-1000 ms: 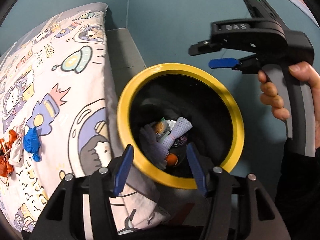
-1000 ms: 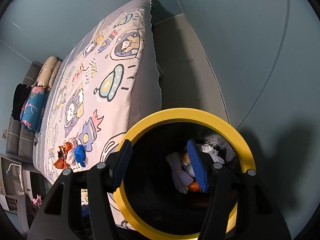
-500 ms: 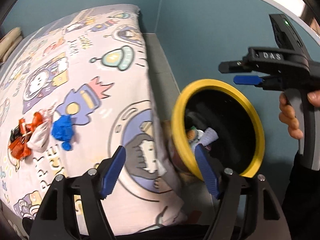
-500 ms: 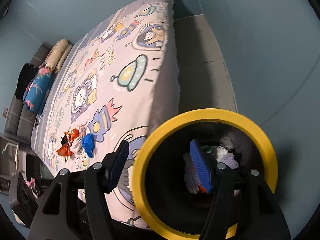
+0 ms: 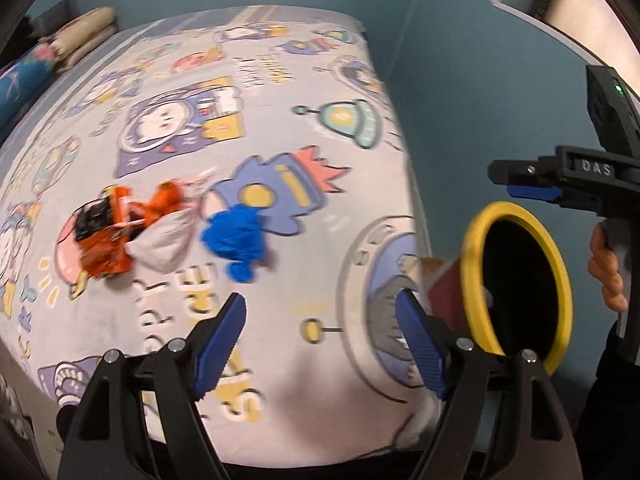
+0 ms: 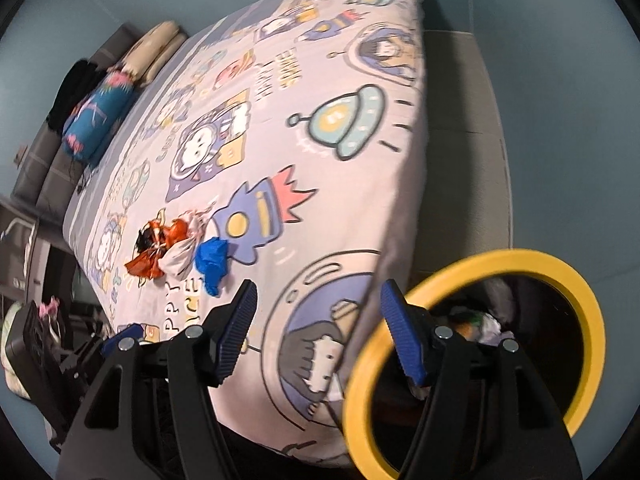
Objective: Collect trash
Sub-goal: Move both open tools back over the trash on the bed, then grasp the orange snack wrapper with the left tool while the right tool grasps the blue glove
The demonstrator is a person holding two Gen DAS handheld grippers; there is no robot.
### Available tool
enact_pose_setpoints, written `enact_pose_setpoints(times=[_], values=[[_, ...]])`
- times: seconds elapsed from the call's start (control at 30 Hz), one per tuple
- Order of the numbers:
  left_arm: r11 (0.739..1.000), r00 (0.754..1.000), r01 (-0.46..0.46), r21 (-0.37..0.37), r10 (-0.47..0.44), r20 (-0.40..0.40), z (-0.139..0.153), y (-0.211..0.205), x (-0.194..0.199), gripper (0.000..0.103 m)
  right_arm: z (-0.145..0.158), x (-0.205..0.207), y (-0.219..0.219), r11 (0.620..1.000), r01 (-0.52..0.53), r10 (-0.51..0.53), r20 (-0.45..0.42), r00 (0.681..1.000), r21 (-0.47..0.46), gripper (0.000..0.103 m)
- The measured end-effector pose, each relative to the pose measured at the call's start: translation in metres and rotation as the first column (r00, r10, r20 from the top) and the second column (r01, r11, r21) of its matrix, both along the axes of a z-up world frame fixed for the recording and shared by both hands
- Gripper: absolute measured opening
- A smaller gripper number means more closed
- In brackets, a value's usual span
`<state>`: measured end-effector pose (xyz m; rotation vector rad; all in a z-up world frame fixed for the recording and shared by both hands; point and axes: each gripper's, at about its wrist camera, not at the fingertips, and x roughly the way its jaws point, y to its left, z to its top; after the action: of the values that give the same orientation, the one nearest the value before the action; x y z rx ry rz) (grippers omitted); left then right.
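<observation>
Three pieces of trash lie together on the cartoon-print bed sheet (image 5: 280, 80): a crumpled blue piece (image 5: 236, 236) (image 6: 212, 260), a white tied bag (image 5: 164, 240) (image 6: 180, 256) and an orange wrapper (image 5: 104, 232) (image 6: 156, 248). My left gripper (image 5: 320, 312) hovers over the sheet short of them, its jaws opening with nothing between. My right gripper (image 6: 319, 296) is open and empty above the bed's corner. The black bin with a yellow rim (image 5: 468, 264) (image 6: 592, 304) stands on the floor beside the bed, with scraps (image 6: 476, 320) inside.
Pillows (image 6: 152, 52) and a blue patterned roll (image 6: 96, 120) lie at the far end of the bed. A grey floor strip (image 6: 460, 120) runs between the bed and the teal wall. A hand (image 5: 604, 272) holds the right gripper's handle above the bin.
Both views have swung left from over the bin to the bed, so the bin now sits at the right edge. The left jaws have widened. The trash pile appears closer.
</observation>
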<state>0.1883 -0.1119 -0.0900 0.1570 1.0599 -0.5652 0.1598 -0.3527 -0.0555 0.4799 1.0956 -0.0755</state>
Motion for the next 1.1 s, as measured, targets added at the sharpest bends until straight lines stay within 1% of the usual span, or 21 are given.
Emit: enact_pose_setpoints(times=[0.1,0.3,0.43,0.53,0.7,0.8,1.1], values=[[0.998,0.998,-0.061,0.002,0.061,-0.002,-0.003,0.025,0.014,0.074,-0.006,0.018,0.019,0.999,-0.044,0.043,-0.016,0.999,0.000,0.061],[0.988,0.988,-0.154,0.022,0.154,0.000,-0.012,0.070,0.038,0.074,-0.027,0.051,0.058,0.992,-0.127,0.128,-0.062,0.990,0.027,0.061],[0.975,0.975,-0.220,0.019,0.220,-0.023,-0.022,0.102,0.055,0.074,-0.045,0.073,0.084,0.984,-0.170,0.174,-0.102,0.980,0.045,0.061],[0.965,0.964,-0.261,0.013,0.262,-0.037,-0.028,0.122,0.065,0.074,-0.056,0.088,0.099,0.981,-0.190,0.194,-0.131,0.972,0.038,0.061],[0.949,0.948,-0.315,0.016,0.315,-0.052,-0.040,0.150,0.083,0.074,-0.075,0.107,0.119,0.974,-0.223,0.225,-0.175,0.958,0.035,0.061],[0.938,0.935,-0.348,0.009,0.347,-0.073,-0.049,0.167,0.098,0.074,-0.084,0.116,0.129,0.970,-0.239,0.241,-0.197,0.950,0.033,0.061],[0.920,0.915,-0.391,-0.015,0.387,-0.113,-0.066,0.190,0.129,0.074,-0.108,0.142,0.148,0.962,-0.271,0.270,-0.253,0.929,0.030,0.061]])
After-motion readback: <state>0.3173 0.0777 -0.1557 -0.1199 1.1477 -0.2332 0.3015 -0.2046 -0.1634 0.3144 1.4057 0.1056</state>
